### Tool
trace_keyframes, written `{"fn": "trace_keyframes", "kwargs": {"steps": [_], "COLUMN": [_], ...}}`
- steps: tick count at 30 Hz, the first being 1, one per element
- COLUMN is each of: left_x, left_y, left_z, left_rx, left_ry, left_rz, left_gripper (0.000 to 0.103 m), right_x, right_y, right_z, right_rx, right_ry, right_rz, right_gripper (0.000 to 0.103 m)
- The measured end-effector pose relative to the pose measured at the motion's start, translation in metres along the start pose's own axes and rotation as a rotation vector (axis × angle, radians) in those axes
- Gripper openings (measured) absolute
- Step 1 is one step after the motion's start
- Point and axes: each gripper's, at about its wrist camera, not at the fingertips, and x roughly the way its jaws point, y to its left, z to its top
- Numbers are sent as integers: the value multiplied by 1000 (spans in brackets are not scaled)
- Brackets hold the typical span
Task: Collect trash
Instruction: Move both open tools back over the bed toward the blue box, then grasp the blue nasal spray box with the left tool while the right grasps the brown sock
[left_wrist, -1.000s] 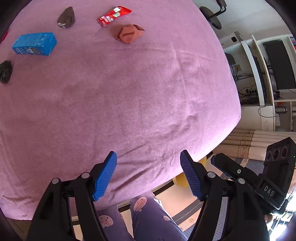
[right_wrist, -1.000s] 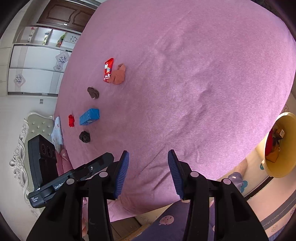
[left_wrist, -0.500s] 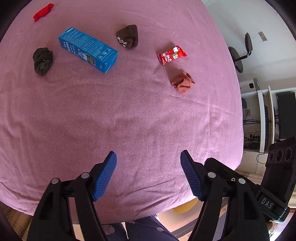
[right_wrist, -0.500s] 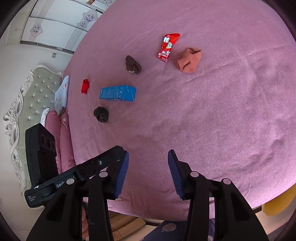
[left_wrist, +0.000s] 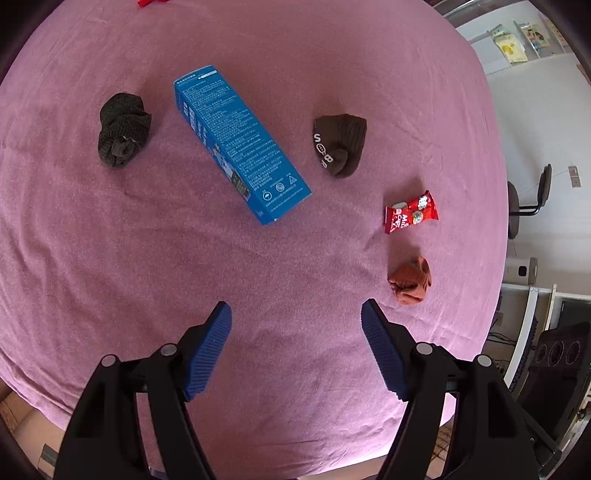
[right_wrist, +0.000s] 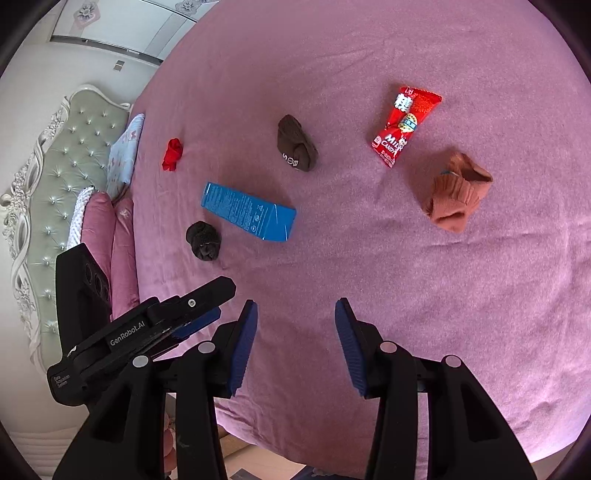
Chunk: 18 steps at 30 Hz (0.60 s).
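**Both grippers swung over the bed; litter now in reach**

Change: a second ago both wrist views showed mostly bare pink bedspread (left_wrist: 295, 280), the litter small at the far edge and a yellow bin just off the bed's side. Now the scatter fills both views and the bin is out of frame. Reading: the approach is under way, nothing collected yet.

Trash on the bedspread: long blue cardboard carton (left_wrist: 236, 147) lying flat, red candy wrapper (left_wrist: 410, 217), small crumpled red scrap (right_wrist: 172, 154) beyond them. Mixed in are balled socks: black (left_wrist: 123, 129), dark brown with white lettering (left_wrist: 340, 146), rust-orange (left_wrist: 410, 281). Likely not trash.

Left gripper (left_wrist: 295, 314): jaws wide, empty, above bare bedspread short of the carton, touching nothing.

Right gripper (right_wrist: 293, 306): jaws at a moderate gap, empty, over bare bedspread, well short of the wrapper. Left tool's body shows at its lower left.
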Motion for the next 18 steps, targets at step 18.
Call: {"fn": "trace_keyframes", "kwargs": {"steps": [18], "left_x": [66], "left_y": [25], "left_z": [106], "left_rx": [-174], "left_ry": [21], "left_rz": [82], "left_gripper": [75], "right_x": [70], "right_y": [-2], "right_z": [92], "right_rx": [-2], "right_ry": [102], "right_rz": [-33], "right_gripper": [44]}}
